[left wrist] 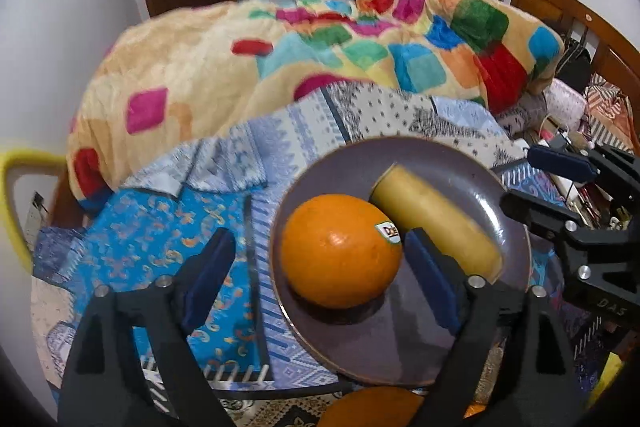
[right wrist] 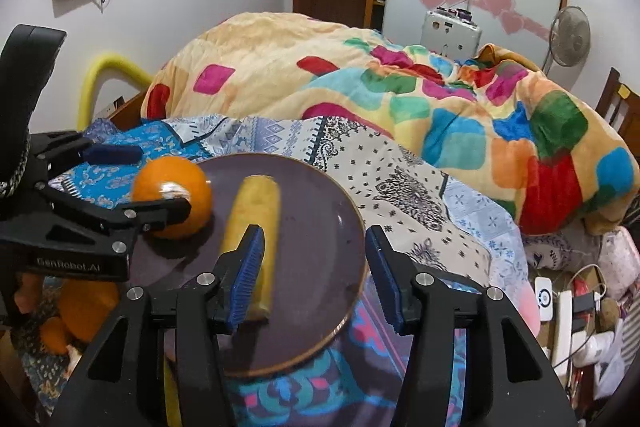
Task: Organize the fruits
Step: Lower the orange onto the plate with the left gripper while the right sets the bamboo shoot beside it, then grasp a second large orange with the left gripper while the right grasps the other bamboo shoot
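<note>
Left tool (left wrist: pixel 320 267) gapes wide around the orange (left wrist: pixel 340 251) on the purple plate (left wrist: pixel 460 327) — pads clear of it. Right tool (right wrist: pixel 316 275) stands released, empty — the banana (right wrist: pixel 256 227) lies just at its nine o'clock pad.

A dull purple plate (left wrist: pixel 460 339) with a brown rim carries a bright orange (left wrist: pixel 340 251) bearing a white sticker, and beside it a yellow banana (left wrist: pixel 436 223). Behind the plate, the blanket (left wrist: pixel 360 43) is peach with multicoloured squares; blue patterned cloth (left wrist: pixel 168 227) lies alongside the plate.
</note>
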`<state>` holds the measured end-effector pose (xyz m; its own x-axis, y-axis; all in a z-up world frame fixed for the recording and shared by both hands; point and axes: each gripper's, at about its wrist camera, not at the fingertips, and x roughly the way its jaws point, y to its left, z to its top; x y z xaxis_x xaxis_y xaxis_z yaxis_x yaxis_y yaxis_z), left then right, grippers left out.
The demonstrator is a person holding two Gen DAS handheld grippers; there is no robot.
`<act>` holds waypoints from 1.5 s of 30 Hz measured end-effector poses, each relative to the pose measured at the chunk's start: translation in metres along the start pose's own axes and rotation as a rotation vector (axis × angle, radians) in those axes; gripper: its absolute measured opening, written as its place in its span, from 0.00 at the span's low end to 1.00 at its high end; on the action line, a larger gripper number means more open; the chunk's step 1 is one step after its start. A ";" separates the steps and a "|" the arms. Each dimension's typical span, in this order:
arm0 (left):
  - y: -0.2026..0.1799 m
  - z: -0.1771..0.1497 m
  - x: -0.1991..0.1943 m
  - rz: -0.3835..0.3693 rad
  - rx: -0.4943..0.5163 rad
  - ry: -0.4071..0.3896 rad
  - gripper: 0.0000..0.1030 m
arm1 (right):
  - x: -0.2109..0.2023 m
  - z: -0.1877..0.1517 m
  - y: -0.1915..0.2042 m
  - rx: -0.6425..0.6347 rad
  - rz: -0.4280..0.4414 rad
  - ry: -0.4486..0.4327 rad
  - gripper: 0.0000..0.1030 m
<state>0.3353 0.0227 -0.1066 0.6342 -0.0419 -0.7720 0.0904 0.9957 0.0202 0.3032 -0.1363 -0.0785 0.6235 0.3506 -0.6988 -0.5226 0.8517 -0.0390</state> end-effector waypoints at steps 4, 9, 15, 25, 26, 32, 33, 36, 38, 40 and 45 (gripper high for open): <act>0.002 -0.001 -0.022 0.011 -0.001 -0.037 0.85 | -0.013 0.000 -0.002 0.004 -0.010 -0.023 0.47; 0.009 -0.011 -0.059 0.022 -0.018 -0.088 0.85 | -0.034 -0.002 0.003 -0.008 -0.027 -0.056 0.47; 0.010 -0.030 -0.096 0.059 -0.006 -0.133 0.87 | -0.060 -0.008 0.015 -0.021 -0.019 -0.089 0.48; 0.009 -0.070 -0.124 0.082 0.002 -0.141 0.89 | -0.084 -0.032 0.042 -0.053 0.018 -0.103 0.51; 0.009 -0.073 -0.124 0.083 0.002 -0.136 0.89 | -0.084 -0.034 0.045 -0.057 0.021 -0.100 0.51; 0.003 -0.093 -0.118 0.090 0.016 -0.114 0.89 | -0.073 -0.054 0.057 -0.080 0.040 -0.054 0.51; 0.002 -0.096 -0.117 0.087 0.016 -0.108 0.89 | -0.069 -0.057 0.059 -0.082 0.044 -0.042 0.51; 0.002 -0.104 -0.111 0.083 0.019 -0.092 0.89 | -0.058 -0.065 0.061 -0.085 0.052 -0.005 0.51; 0.000 -0.108 -0.108 0.090 0.027 -0.086 0.89 | -0.051 -0.069 0.062 -0.087 0.058 0.016 0.51; -0.001 -0.111 -0.105 0.092 0.032 -0.080 0.89 | -0.046 -0.072 0.064 -0.092 0.061 0.033 0.51; 0.001 -0.116 -0.100 0.092 0.035 -0.068 0.89 | -0.037 -0.072 0.065 -0.088 0.068 0.048 0.51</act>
<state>0.1834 0.0375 -0.1030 0.6918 0.0427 -0.7208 0.0554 0.9922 0.1120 0.2042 -0.1219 -0.1061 0.5572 0.3860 -0.7352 -0.6132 0.7883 -0.0509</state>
